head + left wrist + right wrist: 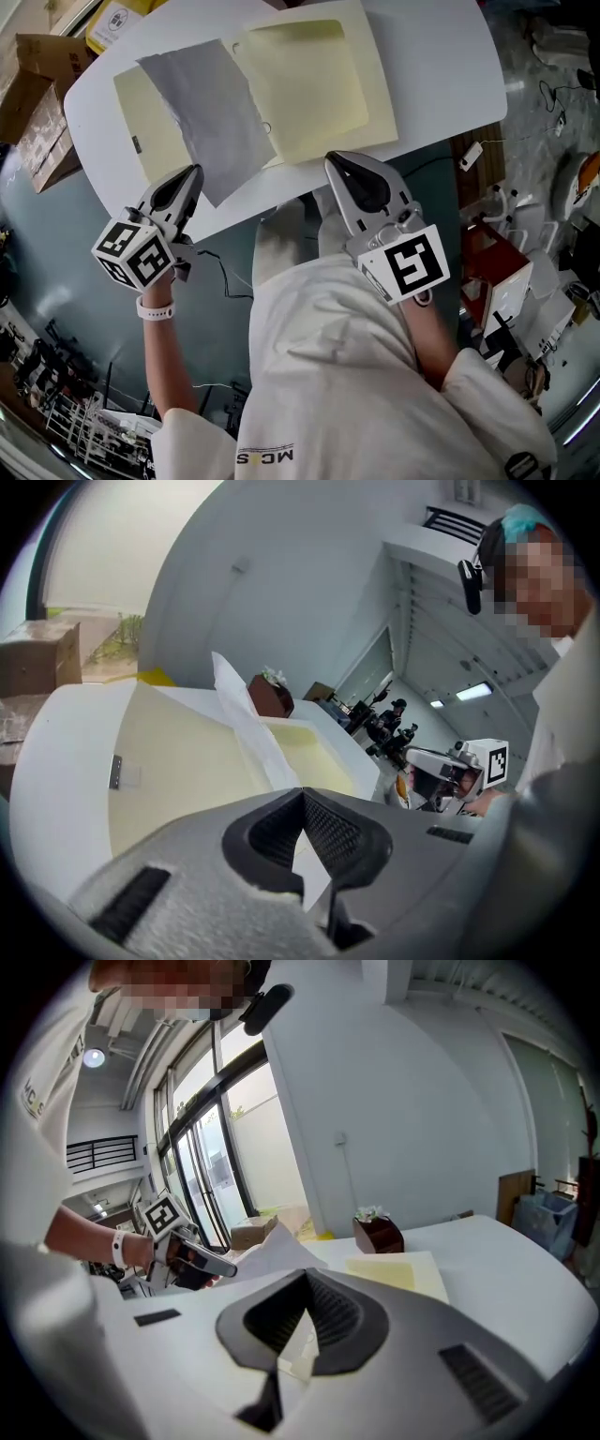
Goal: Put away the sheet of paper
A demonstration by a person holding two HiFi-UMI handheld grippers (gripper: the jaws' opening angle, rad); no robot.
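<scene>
An open pale yellow folder lies on the white table. A grey-white sheet of paper lies slanted across the folder's left half and its fold. My left gripper is shut on the sheet's near corner, and in the left gripper view the sheet rises from the shut jaws over the folder. My right gripper sits at the folder's near edge. Its jaws are shut on a pale yellow edge, which shows between the pads in the right gripper view.
Cardboard boxes stand off the table's left end. A brown tissue box sits at the far side of the table. The floor on the right holds cables and equipment. The person's body is close to the near edge.
</scene>
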